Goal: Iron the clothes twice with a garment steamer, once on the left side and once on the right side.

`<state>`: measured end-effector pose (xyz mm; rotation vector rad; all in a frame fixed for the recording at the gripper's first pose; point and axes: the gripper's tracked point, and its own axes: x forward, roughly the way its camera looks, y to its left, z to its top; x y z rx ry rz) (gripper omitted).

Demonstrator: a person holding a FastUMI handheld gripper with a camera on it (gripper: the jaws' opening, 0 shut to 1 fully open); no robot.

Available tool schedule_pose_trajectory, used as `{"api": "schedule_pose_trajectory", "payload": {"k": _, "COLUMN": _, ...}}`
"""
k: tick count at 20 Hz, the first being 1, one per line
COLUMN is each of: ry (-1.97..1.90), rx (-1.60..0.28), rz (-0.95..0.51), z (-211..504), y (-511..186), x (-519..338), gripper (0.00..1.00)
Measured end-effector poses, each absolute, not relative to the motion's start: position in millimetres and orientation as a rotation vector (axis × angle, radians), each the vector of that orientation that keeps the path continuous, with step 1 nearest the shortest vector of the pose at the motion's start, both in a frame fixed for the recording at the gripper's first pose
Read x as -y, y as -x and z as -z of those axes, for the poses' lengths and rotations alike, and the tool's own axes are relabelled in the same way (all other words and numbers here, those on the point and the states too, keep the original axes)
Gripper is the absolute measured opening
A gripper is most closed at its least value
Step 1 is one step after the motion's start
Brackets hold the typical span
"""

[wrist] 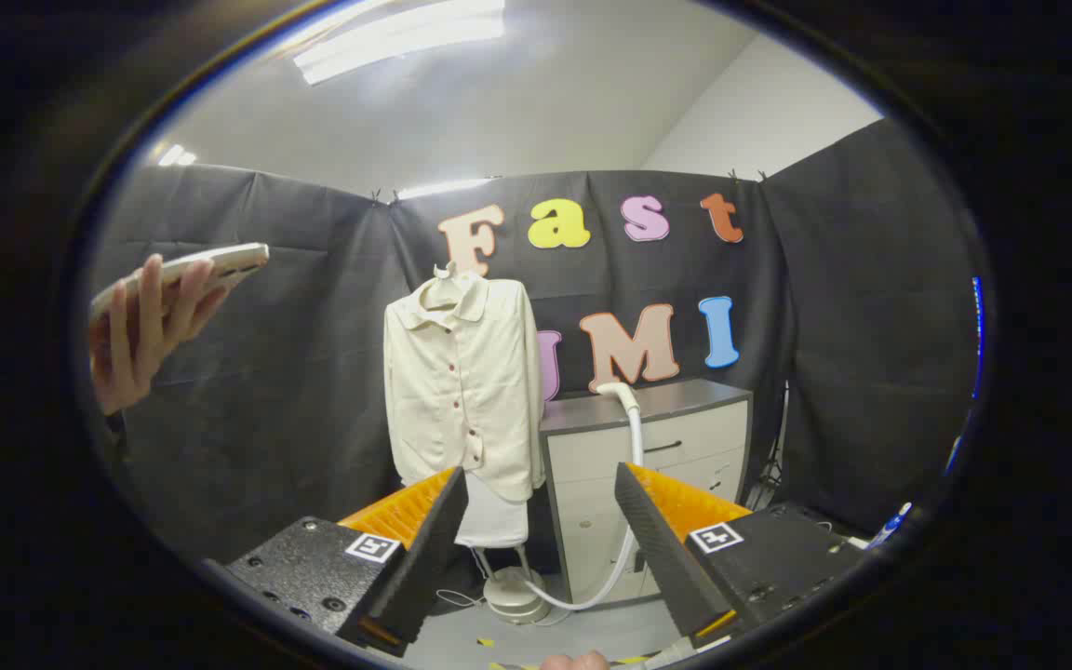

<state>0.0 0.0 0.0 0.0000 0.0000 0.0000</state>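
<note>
Gripper view, for you at the handle: take the cream shirt (462, 386) as your landmark, hanging upright on its stand well beyond the fingers and in front of the black cloth wall. Far to the left of the shirt, a raised hand (140, 326) holds a phone (187, 270) flat, its fingers curled under it. Below the shirt, on the floor, sits the steamer base (515, 596), and from it a white hose (631, 484) loops up just right of the shirt, ending above a grey cabinet (657, 465) that stands beside the shirt's right edge. Your gripper (536, 549) is released, its fingers spread wide apart with nothing between them, the shirt's hem showing through the gap.
</note>
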Motion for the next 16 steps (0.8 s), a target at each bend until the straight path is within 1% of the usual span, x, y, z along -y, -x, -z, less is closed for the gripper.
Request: {"api": "schedule_pose_trajectory", "payload": {"k": 16, "ry": 0.007, "rx": -0.018, "rz": -0.005, "z": 3.7, "y": -14.0, "x": -7.3, "gripper": 0.97}}
